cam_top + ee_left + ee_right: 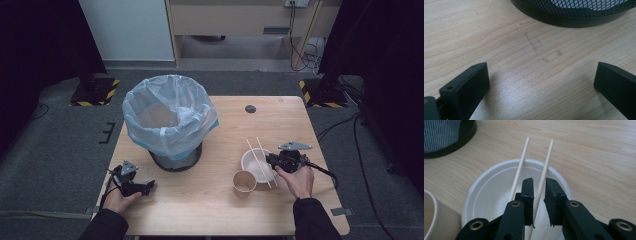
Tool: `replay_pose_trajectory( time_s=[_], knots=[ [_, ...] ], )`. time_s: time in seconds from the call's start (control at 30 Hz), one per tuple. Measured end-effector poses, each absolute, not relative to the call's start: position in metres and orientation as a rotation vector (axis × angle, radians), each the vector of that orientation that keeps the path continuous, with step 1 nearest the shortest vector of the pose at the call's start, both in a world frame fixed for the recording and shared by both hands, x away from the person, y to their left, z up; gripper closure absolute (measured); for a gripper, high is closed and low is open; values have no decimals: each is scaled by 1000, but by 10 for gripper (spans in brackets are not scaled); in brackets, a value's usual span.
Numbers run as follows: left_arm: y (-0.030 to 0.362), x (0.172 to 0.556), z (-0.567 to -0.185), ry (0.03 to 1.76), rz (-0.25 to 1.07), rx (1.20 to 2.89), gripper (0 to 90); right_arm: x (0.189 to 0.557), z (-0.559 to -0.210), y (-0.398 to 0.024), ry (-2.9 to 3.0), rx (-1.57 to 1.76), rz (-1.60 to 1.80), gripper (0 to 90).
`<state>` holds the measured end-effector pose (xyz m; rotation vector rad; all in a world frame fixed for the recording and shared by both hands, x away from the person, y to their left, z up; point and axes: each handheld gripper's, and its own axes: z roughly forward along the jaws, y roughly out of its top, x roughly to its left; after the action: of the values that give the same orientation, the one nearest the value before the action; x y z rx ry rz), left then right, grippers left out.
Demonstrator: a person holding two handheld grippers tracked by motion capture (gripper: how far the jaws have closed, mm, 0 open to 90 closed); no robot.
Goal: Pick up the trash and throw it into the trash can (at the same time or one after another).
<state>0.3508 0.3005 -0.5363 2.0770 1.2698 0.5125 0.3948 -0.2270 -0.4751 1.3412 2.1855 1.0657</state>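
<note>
1. High view: the right gripper (272, 161) sits over the shallow white paper bowl (251, 163), across which two pale wooden chopsticks (260, 161) lie. A brown paper cup (244, 182) stands just beside the bowl, and the black mesh bin with its translucent plastic liner (169, 120) stands well apart on the light wooden table (210, 210). The left gripper (142, 187) rests low near the bin's base

2. Left gripper view: jaws spread wide over bare tabletop (524, 62), nothing between them, the bin's black rim (564, 20) just ahead. My read: it's idle; best kept there, out of the way

3. Right gripper view: jaws narrowed around one chopstick (544, 173), with a thin gap showing, so not yet pinching. The other chopstick (520, 167) runs just outside the near jaw, above the bowl (489, 195). To do this well, I'd say, close squarely on the one stick, lift straight, and avoid nudging its neighbour or tipping the light bowl
</note>
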Motion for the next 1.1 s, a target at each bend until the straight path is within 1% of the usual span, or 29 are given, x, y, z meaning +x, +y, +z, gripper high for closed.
replay_pose_trajectory(
  time_s=[0.47,0.63,1.1],
  knots=[
    [301,351,-536,1270,512,2077,0,396,-488,-223,2255,1386,1013,806],
    [301,351,-536,1270,512,2077,0,398,-491,-223,2276,1394,969,848],
    [301,351,-536,1270,512,2077,0,396,-479,-230,2211,1414,1063,856]
  ],
)
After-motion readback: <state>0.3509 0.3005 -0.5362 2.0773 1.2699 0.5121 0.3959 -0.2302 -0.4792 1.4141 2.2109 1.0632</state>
